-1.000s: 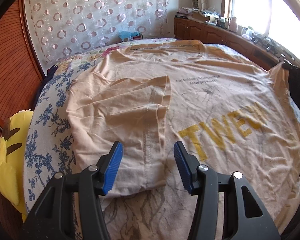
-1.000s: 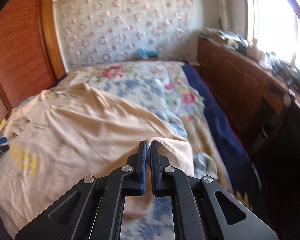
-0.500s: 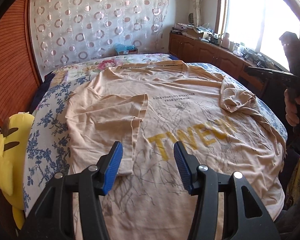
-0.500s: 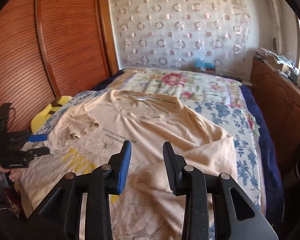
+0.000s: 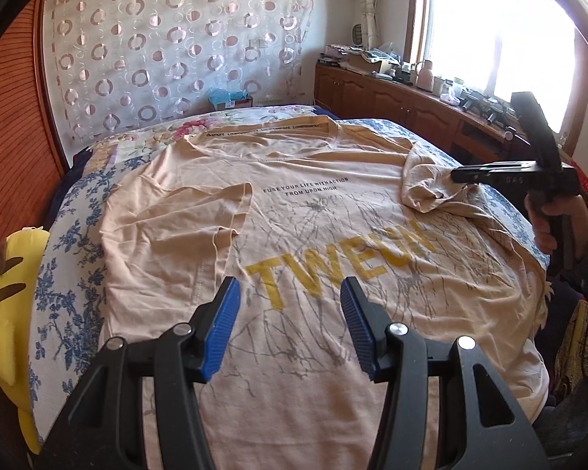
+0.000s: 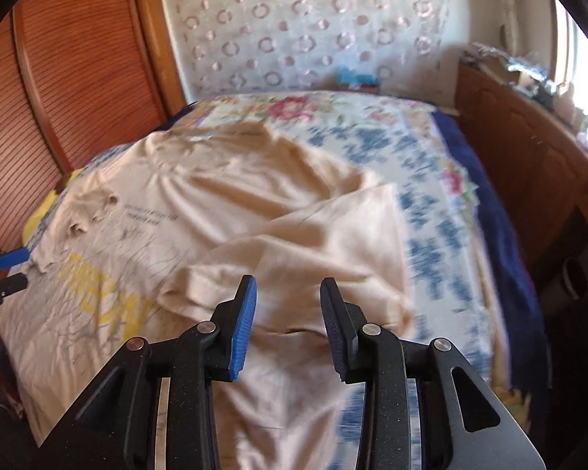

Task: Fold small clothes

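Both grippers hover with their blue-padded jaws spread and nothing between them. Nearest in the left wrist view, the left gripper (image 5: 290, 325) hangs over the lower front of a beige T-shirt (image 5: 325, 235), which lies spread face up across a bed with a floral bedspread (image 5: 70, 243). Yellow lettering (image 5: 345, 262) crosses the shirt's chest just beyond the jaws. On the left, one sleeve (image 5: 200, 211) is folded inward onto the shirt's body, its hem running straight toward the left gripper. A strip of bare bedspread lies beside that edge, then a yellow plush toy (image 5: 4, 305) at the bed's side. On the right, the other sleeve (image 5: 431, 184) lies bunched in a loose heap, and the right gripper (image 5: 462, 175), held in a hand (image 5: 556, 219), sits just beside it. In the blurred right wrist view, the right gripper (image 6: 288, 325) hangs above that folded-over side of the shirt, with open bedspread (image 6: 431, 215) to its right. Farther off, the collar (image 5: 266, 131) points toward a curtain with ring patterns (image 5: 176, 51). Wooden cabinets (image 5: 392, 105) run under a bright window (image 5: 501, 27).
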Tool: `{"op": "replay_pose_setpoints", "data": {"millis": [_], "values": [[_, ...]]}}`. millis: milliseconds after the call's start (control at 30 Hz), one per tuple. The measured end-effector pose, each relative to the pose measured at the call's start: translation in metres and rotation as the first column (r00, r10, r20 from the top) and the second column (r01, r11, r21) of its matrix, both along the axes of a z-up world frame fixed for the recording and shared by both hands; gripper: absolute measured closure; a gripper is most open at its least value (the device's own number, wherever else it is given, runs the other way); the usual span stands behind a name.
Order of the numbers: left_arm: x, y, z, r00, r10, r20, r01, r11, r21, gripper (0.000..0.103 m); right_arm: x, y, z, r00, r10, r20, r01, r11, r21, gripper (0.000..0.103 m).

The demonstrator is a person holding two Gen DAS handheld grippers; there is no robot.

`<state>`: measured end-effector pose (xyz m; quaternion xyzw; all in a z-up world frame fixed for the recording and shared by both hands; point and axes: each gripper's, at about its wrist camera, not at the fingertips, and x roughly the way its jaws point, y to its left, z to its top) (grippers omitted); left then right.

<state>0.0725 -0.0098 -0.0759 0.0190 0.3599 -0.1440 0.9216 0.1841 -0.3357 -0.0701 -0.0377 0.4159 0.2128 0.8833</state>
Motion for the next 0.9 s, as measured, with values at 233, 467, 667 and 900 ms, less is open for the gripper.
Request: {"op": "replay_pose_setpoints", "data": {"millis": [233, 467, 667, 900], "values": [[-0.003, -0.001, 0.000, 1.000, -0.008, -0.004, 0.008, 1.000, -0.002, 0.051, 0.007, 0.030, -0.025, 0.998, 0.032, -0.057, -0.034, 0.999, -0.037, 0.070], [-0.005, 0.001, -0.003, 1.000, -0.002, -0.006, 0.002, 1.000, -0.010, 0.051, 0.002, 0.039, -0.015, 0.997, 0.073, -0.021, -0.074, 0.994, -0.085, 0.103], [-0.006, 0.003, -0.005, 1.000, 0.002, -0.014, -0.003, 1.000, -0.019, 0.051, -0.002, 0.056, 0.028, 0.990, 0.124, 0.071, -0.121, 0.992, -0.043, 0.103], [-0.007, 0.005, -0.006, 1.000, 0.007, -0.012, -0.008, 0.999, -0.032, 0.051, 0.017, 0.113, 0.059, 0.969, 0.231, 0.089, -0.231, 0.973, -0.004, 0.103]]}}
